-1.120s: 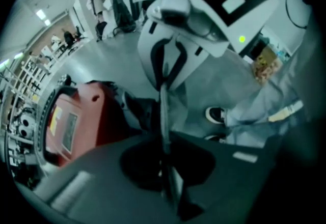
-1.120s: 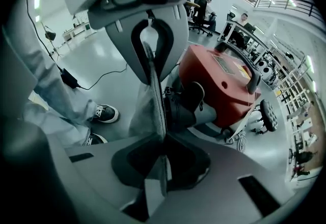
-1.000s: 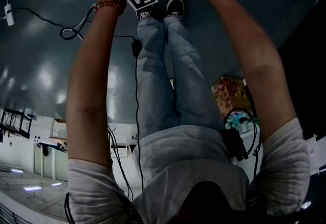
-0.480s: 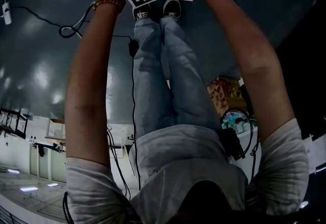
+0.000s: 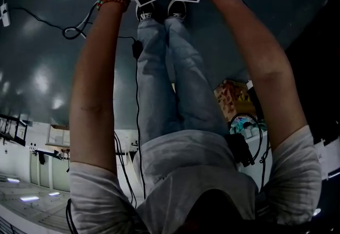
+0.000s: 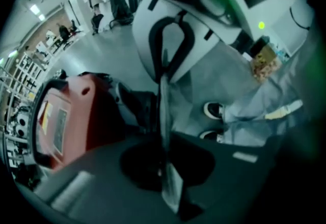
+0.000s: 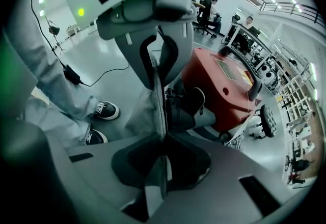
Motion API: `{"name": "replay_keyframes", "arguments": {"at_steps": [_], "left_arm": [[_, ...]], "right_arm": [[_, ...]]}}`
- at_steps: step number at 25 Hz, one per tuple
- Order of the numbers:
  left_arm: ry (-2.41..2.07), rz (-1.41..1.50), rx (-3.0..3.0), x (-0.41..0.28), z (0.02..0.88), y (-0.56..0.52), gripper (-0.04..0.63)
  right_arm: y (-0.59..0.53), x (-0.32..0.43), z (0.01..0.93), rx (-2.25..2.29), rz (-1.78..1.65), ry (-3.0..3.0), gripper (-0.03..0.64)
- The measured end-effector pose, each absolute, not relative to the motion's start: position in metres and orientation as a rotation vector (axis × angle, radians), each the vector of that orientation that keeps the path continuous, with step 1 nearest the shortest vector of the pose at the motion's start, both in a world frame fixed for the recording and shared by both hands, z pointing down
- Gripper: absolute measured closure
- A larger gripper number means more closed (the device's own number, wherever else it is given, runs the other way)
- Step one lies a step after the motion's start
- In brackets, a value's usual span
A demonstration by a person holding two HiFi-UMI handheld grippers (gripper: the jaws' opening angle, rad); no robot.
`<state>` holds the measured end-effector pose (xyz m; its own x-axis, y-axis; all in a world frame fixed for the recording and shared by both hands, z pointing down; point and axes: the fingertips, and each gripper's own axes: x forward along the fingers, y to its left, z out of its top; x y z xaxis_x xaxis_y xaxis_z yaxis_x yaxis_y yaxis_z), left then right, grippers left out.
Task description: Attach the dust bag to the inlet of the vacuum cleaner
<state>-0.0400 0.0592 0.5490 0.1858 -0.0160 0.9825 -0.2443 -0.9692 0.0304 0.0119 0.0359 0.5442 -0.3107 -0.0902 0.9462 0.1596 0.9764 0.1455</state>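
Wide grey floor (image 5: 48, 41) under everything, with a red vacuum (image 7: 224, 90) standing on it. Close beside the vacuum, a person (image 5: 175, 94) in jeans, both arms stretched down towards the feet, presumably so as to work low at the machine's front.

Held up just beside the vacuum: a grey bag (image 7: 145, 111), slack cloth hanging off a thin edge seen end-on. Likely the stiff collar, though hard to be sure in so warped a view. Gripped from two opposite sides, probably to keep that edge flat and square to the opening it has to meet.

Left hand-held gripper (image 6: 165, 159) pressed together on the thin edge, vacuum off to its left. Right hand-held gripper (image 7: 162, 151) pinching the same edge from the other side, vacuum off to its right. Nose to nose, each looking straight at the other's white body, with only the bag between.

Black inlet (image 7: 181, 108) jutting from the vacuum's front, just beside the bag; touching or apart, impossible to say. By the look of it, not yet seated: collar needing to be lined up with the inlet and pushed home evenly.

Shoes (image 7: 104, 111) planted near the vacuum. Thin cable (image 7: 71, 75) trailing over the floor beyond the legs, on the side away from the vacuum, clear of the work.
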Motion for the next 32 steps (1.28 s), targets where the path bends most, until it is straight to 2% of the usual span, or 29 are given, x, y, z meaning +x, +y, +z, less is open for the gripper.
{"name": "replay_keyframes", "arguments": {"at_steps": [5, 13, 20, 27, 32], "left_arm": [[-0.218, 1.885, 2.334, -0.027, 0.530, 0.050, 0.575], [-0.238, 1.862, 2.244, -0.040, 0.548, 0.059, 0.577], [-0.220, 1.858, 2.322, -0.027, 0.527, 0.053, 0.577], [-0.295, 1.825, 2.237, -0.042, 0.551, 0.060, 0.578], [-0.265, 1.852, 2.275, -0.036, 0.536, 0.055, 0.578]], "right_arm": [[0.040, 0.026, 0.562, -0.065, -0.205, -1.825, 0.581], [0.035, 0.009, 0.539, -0.095, -0.301, -1.871, 0.581], [0.040, 0.024, 0.558, -0.067, -0.224, -1.843, 0.581], [0.038, 0.005, 0.531, -0.078, -0.317, -1.889, 0.581], [0.034, 0.012, 0.539, -0.059, -0.272, -1.872, 0.581]]}}
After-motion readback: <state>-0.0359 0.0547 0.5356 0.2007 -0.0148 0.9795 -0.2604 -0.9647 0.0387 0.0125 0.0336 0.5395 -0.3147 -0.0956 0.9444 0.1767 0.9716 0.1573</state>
